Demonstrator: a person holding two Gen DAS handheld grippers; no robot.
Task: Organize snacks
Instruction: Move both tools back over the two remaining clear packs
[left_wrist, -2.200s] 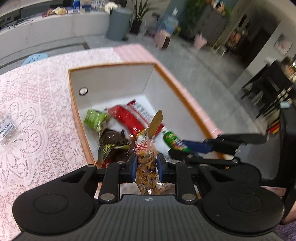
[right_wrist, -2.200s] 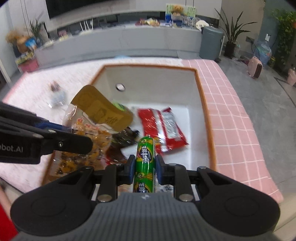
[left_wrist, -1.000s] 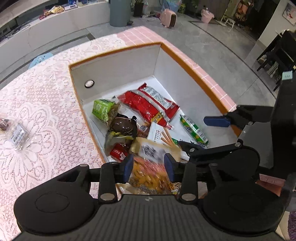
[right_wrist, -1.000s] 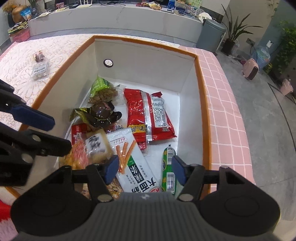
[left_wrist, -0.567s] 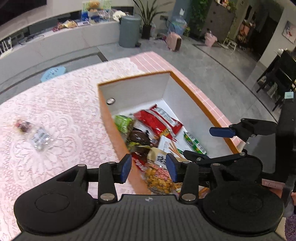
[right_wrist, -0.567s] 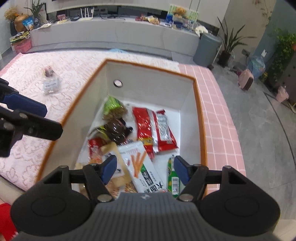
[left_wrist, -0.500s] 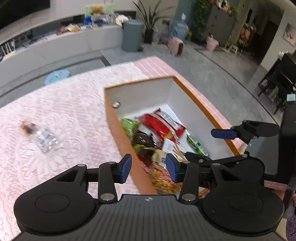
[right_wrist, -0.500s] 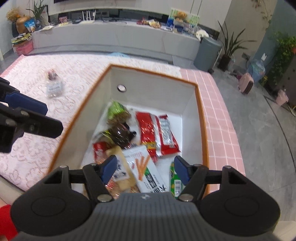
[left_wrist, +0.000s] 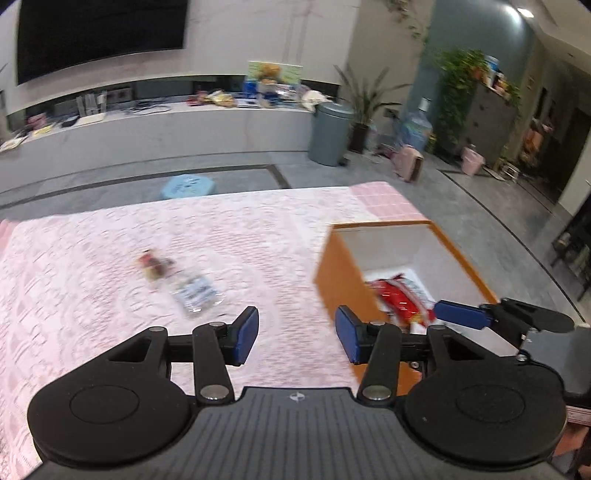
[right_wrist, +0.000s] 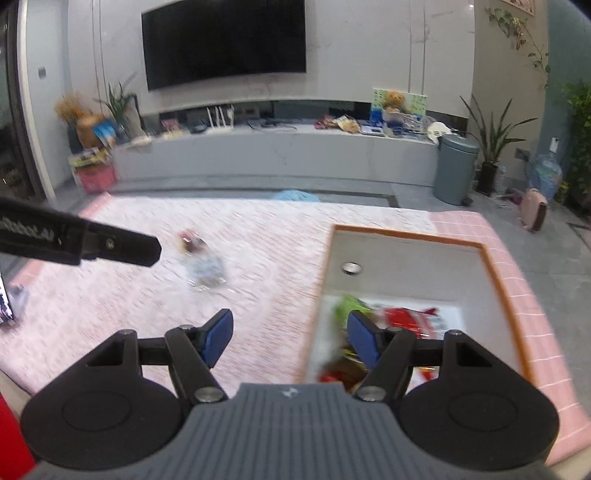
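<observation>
The orange box (left_wrist: 380, 223) with white inner walls stands at the table's right end. It holds a red pack (left_wrist: 400, 295) and several other snacks. In the right wrist view I see its rim (right_wrist: 406, 234), the red pack (right_wrist: 410, 319) and a green pack (right_wrist: 347, 304), all blurred. A clear snack bag (left_wrist: 194, 291) and a small red sweet (left_wrist: 153, 264) lie on the lace cloth to the left. My left gripper (left_wrist: 297, 334) hovers above the cloth beside the box, jaws opening, nothing between them. My right gripper (right_wrist: 291, 339) hangs over the box's left wall, jaws opening and empty.
A pink lace tablecloth (left_wrist: 92, 258) covers the table, with a pink tiled strip (right_wrist: 517, 280) right of the box. Another clear packet (right_wrist: 16, 304) lies at the far left edge. On the floor beyond are a blue stool (left_wrist: 186, 186) and a grey bin (left_wrist: 328, 134).
The left gripper let go of the orange snack bag and the right the green sausage, both now in the box. Both grippers opened, rose and swung left toward the cloth.
</observation>
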